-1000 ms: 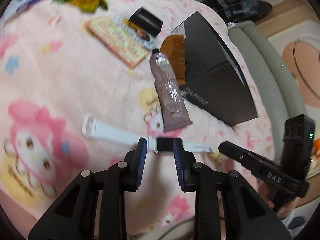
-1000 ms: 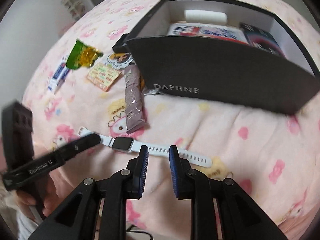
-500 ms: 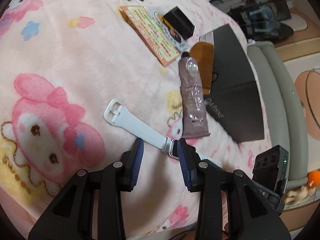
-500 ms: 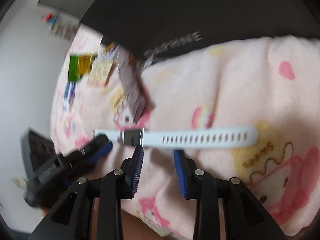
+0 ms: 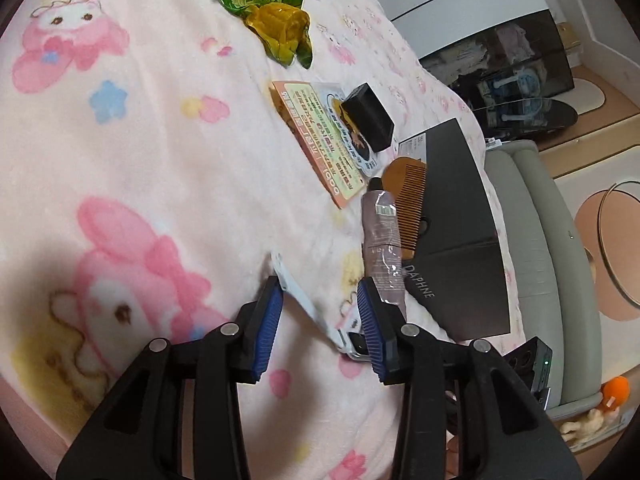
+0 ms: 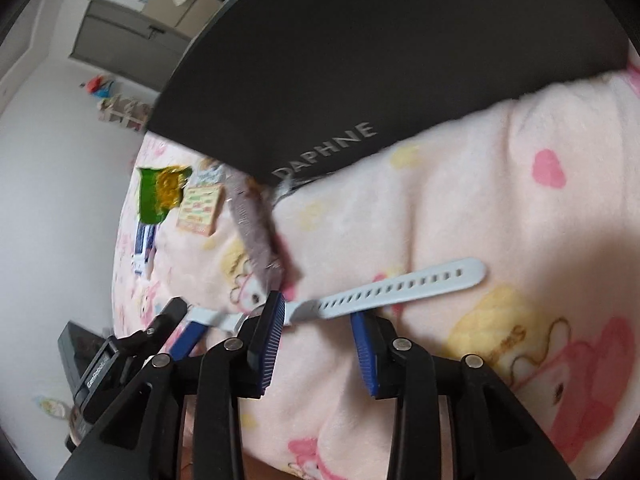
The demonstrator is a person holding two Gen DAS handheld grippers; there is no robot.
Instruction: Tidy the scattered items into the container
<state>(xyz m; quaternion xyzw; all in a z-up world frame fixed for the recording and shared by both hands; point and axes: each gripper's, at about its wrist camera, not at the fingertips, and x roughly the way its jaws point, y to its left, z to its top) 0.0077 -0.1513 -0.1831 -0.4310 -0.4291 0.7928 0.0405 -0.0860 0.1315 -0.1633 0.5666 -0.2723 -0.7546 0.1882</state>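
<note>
A white wall (image 6: 60, 208) with a grey door (image 6: 120, 48) stands beyond the pink cartoon blanket (image 5: 160, 184), a grey padded bed edge (image 5: 560, 280) beside it.

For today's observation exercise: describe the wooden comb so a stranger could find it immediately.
Start at the black box lettered DAPHNE on the pink blanket. The wooden comb leans against its side, beside a mauve tube. It alone is orange-brown with fine teeth.
</note>
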